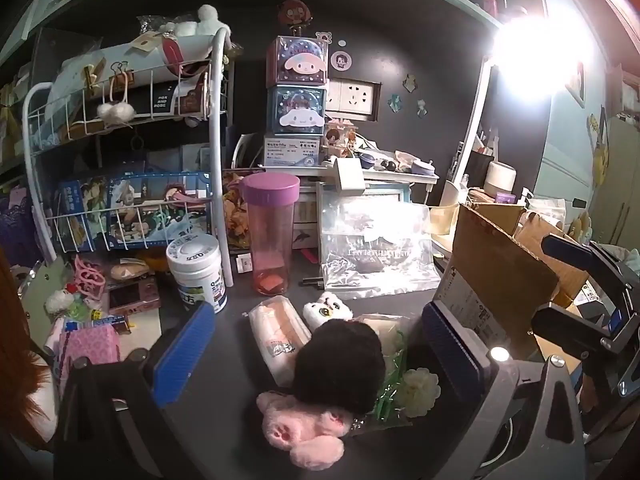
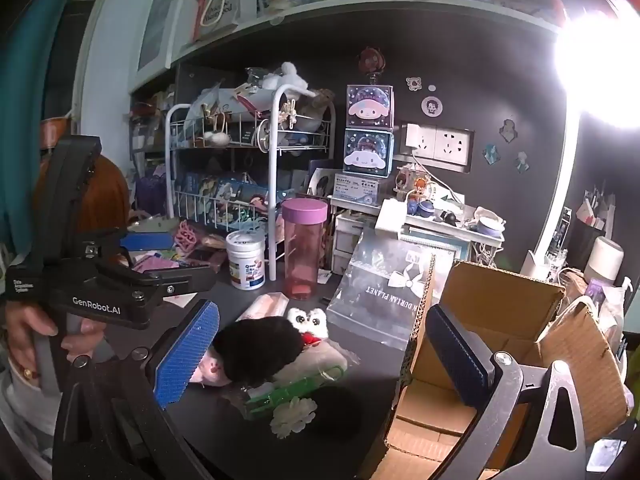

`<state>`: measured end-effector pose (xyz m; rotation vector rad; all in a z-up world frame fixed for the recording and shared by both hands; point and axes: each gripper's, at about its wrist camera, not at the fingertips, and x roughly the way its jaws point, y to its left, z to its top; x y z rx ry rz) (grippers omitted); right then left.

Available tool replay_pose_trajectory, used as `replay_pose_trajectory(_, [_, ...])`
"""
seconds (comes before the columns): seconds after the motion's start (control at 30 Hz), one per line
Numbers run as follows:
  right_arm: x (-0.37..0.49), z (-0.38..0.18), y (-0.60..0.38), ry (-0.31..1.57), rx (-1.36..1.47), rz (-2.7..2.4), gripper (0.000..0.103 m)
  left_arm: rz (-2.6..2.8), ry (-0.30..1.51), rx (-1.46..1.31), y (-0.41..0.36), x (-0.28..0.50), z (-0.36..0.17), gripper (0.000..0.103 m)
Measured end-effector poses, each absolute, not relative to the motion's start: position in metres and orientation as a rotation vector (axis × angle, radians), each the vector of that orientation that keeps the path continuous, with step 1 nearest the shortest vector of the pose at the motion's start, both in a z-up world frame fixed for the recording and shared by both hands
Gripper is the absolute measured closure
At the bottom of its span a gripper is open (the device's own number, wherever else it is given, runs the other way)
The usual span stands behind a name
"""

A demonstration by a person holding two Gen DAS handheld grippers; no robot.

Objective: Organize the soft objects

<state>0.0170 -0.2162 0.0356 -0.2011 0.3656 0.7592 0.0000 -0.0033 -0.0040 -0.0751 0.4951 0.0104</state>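
A heap of soft toys lies on the dark desk: a black fluffy plush [image 1: 340, 360] [image 2: 260, 344], a pink plush [image 1: 304, 428] [image 2: 208, 372] under it, a small white plush with eyes [image 1: 326, 306] [image 2: 308, 320], a wrapped pale roll [image 1: 276, 336] [image 2: 266, 306] and a white fabric flower [image 1: 420, 392] [image 2: 294, 416] in green wrap. My left gripper [image 1: 318, 312] stands open just before the heap, its pads touching nothing. My right gripper [image 2: 322, 314] is open too, right of the heap, its right finger over an open cardboard box [image 1: 504, 264] [image 2: 500, 320]. A hand [image 2: 28, 324] holds the left gripper's handle.
Behind the heap stand a pink bottle [image 1: 272, 236] with a purple lid, a white jar [image 1: 198, 272], a clear zip bag [image 1: 376, 252] and a white wire rack [image 1: 120, 220] full of items. Clutter fills the desk's left edge. A bright lamp [image 1: 520, 40] glares at upper right.
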Motion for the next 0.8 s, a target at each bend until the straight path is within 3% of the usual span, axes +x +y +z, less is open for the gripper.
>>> replay_pose_trajectory(0.8, [0.020,0.027,-0.212,0.388,-0.188,0.780,0.000,0.012,0.509,-0.100,0.001,-0.008,-0.006,0.000])
